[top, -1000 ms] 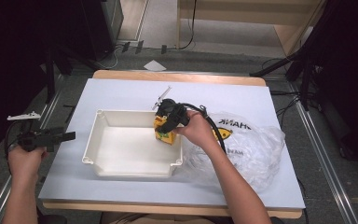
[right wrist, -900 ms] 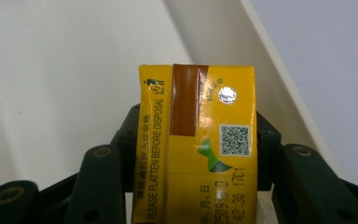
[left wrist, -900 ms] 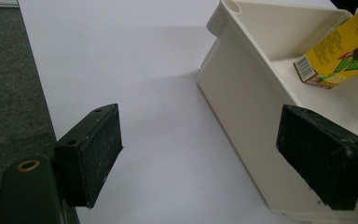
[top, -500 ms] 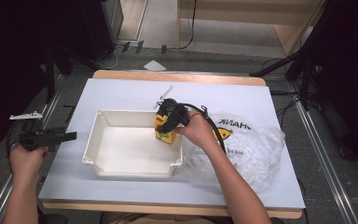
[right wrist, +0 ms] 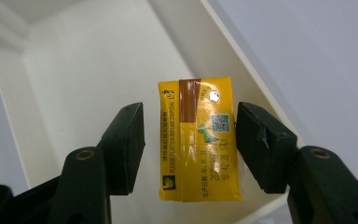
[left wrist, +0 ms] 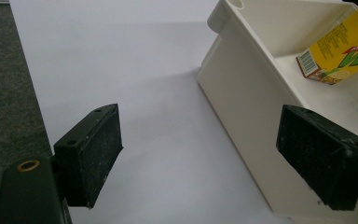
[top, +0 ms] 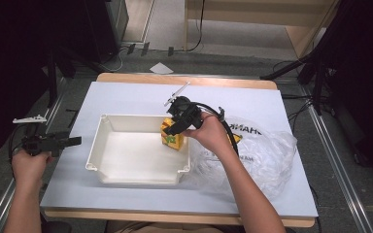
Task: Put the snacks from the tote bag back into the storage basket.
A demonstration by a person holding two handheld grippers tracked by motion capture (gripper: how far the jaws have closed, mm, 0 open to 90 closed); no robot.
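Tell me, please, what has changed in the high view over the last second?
Hardly anything visibly changed. The right gripper hangs over the yellow carton at the white tray's right end as before, fingers apart around it with a gap on the left side. The left gripper, open, stays off the table's left edge. The plastic bag lies unmoved.

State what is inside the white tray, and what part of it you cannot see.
The white tray holds one yellow drink carton near its right wall, between the jaws of the right hand-held gripper. The rest of the floor looks bare. The carton and gripper cover the floor beneath them.
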